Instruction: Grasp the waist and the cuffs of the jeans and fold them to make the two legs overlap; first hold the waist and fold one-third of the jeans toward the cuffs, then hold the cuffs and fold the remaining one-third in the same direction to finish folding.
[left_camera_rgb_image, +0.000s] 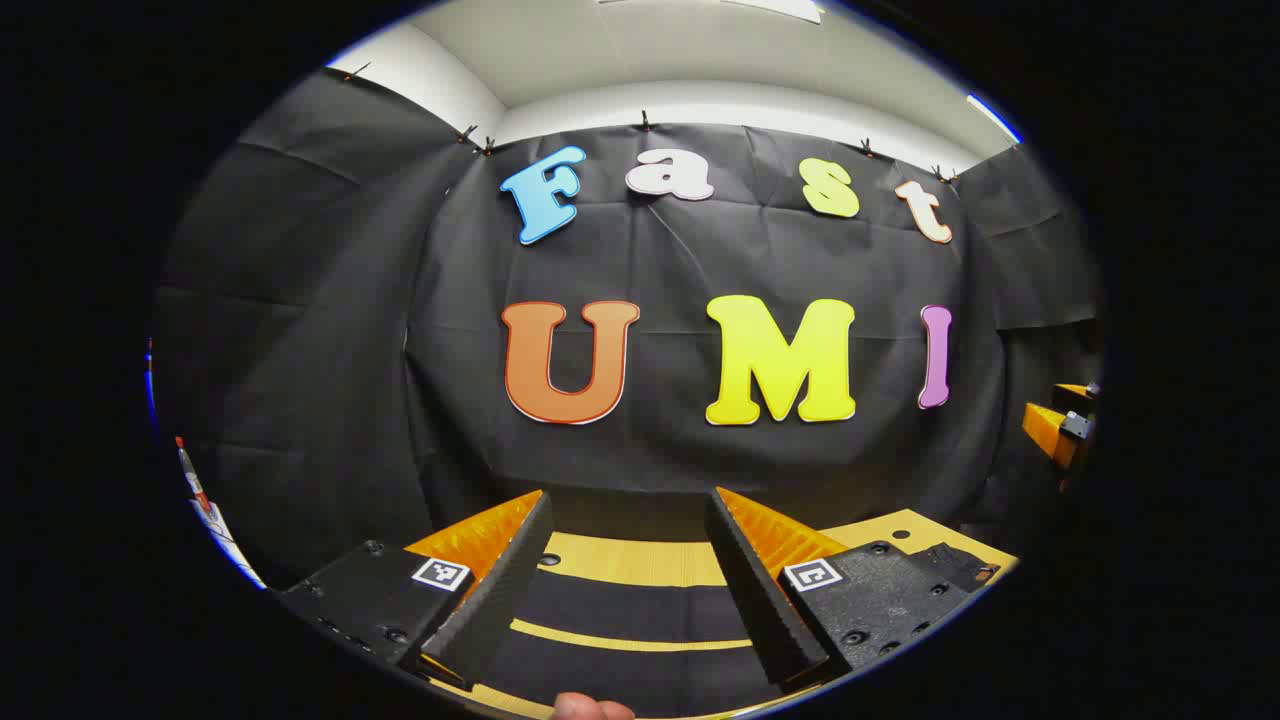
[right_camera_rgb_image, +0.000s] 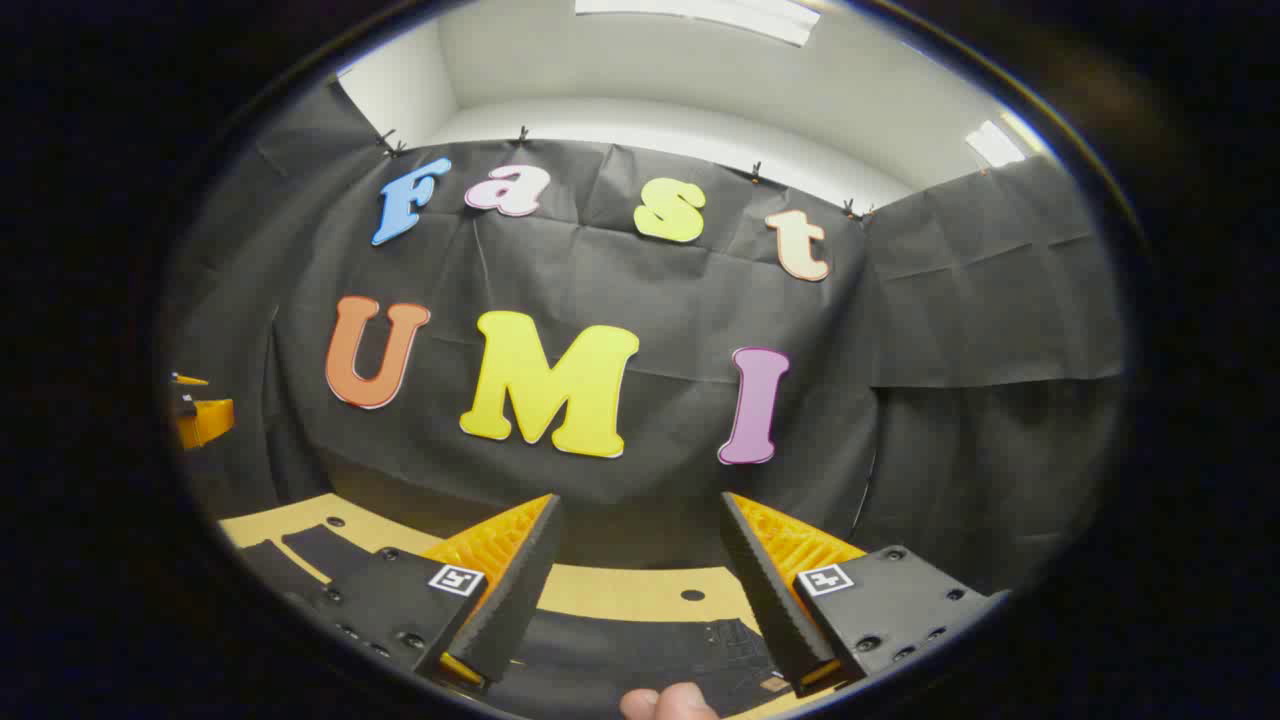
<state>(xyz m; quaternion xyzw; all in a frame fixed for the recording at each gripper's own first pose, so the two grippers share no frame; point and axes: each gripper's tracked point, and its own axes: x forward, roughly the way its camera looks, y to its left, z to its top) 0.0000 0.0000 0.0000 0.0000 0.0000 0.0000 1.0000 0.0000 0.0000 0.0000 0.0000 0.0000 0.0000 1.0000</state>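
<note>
With both the left gripper (left_camera_rgb_image: 628, 560) and right gripper (right_camera_rgb_image: 638, 560) held level with fingers apart over the dark jeans (right_camera_rgb_image: 640, 650) at bottom centre, tip both down and seize waist and cuffs squarely.

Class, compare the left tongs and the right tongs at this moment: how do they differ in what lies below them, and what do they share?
Below the left tongs lies dark cloth crossed by yellow table strips, no seams plain. Below the right tongs lie dark jeans with stitching and rivets. A fingertip shows under the left tongs; a broader one under the right. Both tongs are open, gripping nothing, facing the booth wall.
</note>
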